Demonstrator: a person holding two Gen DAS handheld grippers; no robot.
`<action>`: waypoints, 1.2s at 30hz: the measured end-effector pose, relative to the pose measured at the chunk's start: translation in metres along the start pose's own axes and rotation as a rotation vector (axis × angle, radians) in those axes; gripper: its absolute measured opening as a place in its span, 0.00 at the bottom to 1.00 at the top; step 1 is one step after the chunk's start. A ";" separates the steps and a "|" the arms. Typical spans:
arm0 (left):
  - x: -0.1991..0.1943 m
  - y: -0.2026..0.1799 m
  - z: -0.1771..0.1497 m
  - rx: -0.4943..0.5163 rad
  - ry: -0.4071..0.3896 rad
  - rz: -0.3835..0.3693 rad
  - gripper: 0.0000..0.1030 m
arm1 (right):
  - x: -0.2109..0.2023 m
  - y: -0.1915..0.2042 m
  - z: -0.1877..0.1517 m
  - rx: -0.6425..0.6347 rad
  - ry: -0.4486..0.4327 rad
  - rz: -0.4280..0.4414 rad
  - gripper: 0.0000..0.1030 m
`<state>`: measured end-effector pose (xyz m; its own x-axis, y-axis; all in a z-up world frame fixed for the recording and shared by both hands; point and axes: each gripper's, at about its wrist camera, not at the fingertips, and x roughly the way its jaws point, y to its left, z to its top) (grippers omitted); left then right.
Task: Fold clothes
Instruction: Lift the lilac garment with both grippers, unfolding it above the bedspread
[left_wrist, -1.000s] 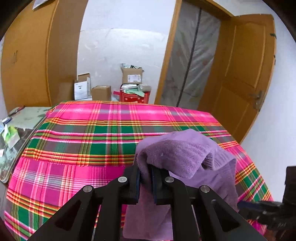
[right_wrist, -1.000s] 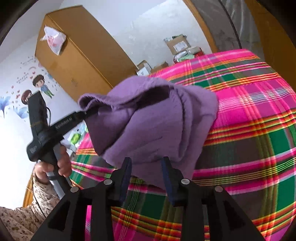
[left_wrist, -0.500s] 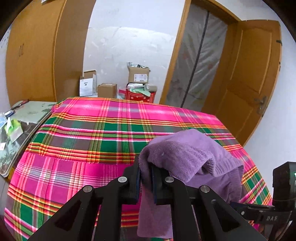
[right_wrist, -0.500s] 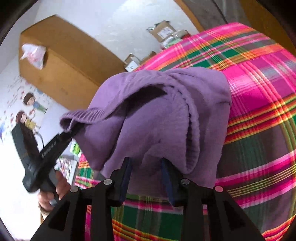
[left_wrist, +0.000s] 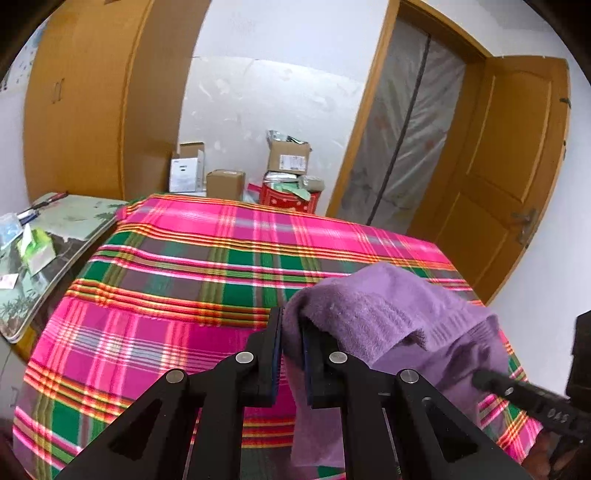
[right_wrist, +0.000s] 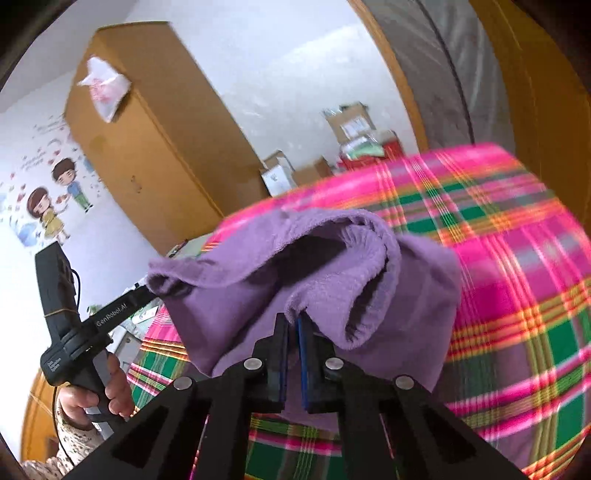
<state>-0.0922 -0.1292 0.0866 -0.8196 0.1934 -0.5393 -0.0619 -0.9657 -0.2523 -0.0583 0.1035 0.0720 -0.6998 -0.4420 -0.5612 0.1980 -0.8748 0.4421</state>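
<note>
— What do the two grippers hold at this moment?

— Both hold the same purple garment (left_wrist: 388, 314). The left gripper (left_wrist: 291, 332) is clamped on one edge of it, the cloth pinched between its dark pads. The right gripper (right_wrist: 293, 328) has just been closing, and now its jaws stand almost together with a fold of the fleece caught between them.

— And where is the garment itself?

— It hangs in the air between the two tools, bunched and draped, above the bed with the pink and green plaid cover (left_wrist: 177, 280). It does not lie flat on the cover.

— Do you see the person?

— Only a little. The left hand (right_wrist: 99, 395) grips the black handle of its tool, and a patterned sleeve (right_wrist: 70, 439) shows below it. Behind the bed stand cardboard boxes (left_wrist: 288, 158) and a wooden wardrobe (left_wrist: 81, 99).
</note>
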 end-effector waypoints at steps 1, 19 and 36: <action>-0.003 0.004 0.001 -0.010 -0.008 0.004 0.09 | -0.002 0.004 0.003 -0.012 -0.010 0.001 0.05; -0.033 0.068 -0.019 -0.186 -0.042 0.101 0.09 | 0.028 0.066 0.065 -0.221 -0.125 -0.026 0.04; -0.029 0.087 -0.045 -0.227 0.009 0.122 0.09 | 0.137 0.101 0.102 -0.325 -0.075 -0.132 0.04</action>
<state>-0.0487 -0.2111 0.0440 -0.8082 0.0802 -0.5834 0.1676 -0.9184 -0.3584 -0.2043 -0.0251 0.1114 -0.7801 -0.3159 -0.5401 0.3021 -0.9461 0.1170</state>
